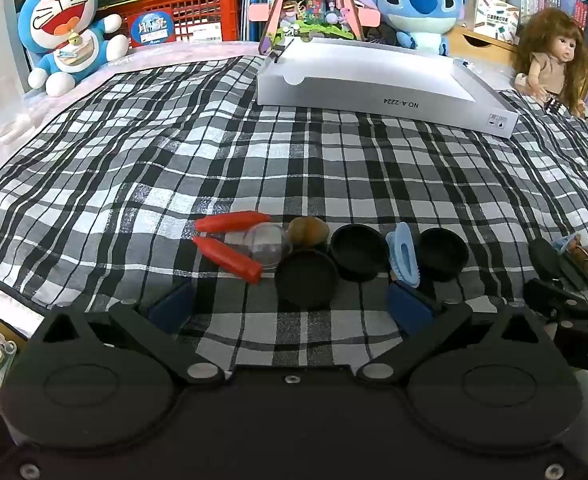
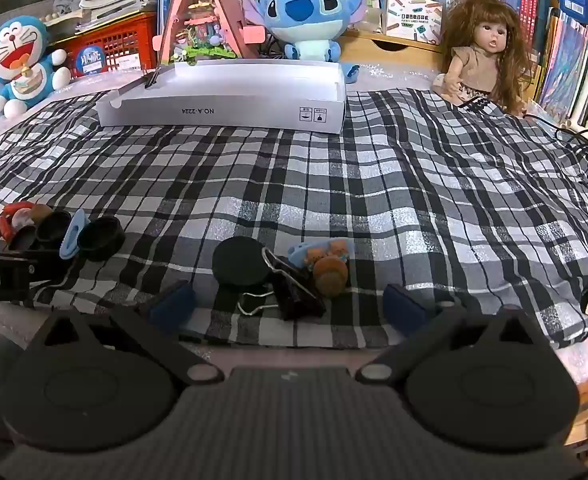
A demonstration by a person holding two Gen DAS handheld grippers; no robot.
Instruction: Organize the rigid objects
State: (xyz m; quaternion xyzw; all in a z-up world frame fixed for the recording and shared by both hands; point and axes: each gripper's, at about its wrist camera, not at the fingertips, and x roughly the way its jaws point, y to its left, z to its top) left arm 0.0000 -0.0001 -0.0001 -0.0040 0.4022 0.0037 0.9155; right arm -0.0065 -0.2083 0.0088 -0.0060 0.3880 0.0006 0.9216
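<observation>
Both grippers are wide open and hold nothing. Just past the left gripper [image 1: 290,304] sit black caps [image 1: 304,278]. Before the right gripper [image 2: 290,304] lies a clip [image 2: 294,290]. Nothing is picked yet; next, grab one for the box [image 2: 230,96].

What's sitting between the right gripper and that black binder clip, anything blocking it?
Nothing visible blocks it. The right gripper is open, and the black binder clip lies on the plaid cloth just ahead of its fingers. A black round lid and a small brown figure crowd the clip on either side.
</observation>
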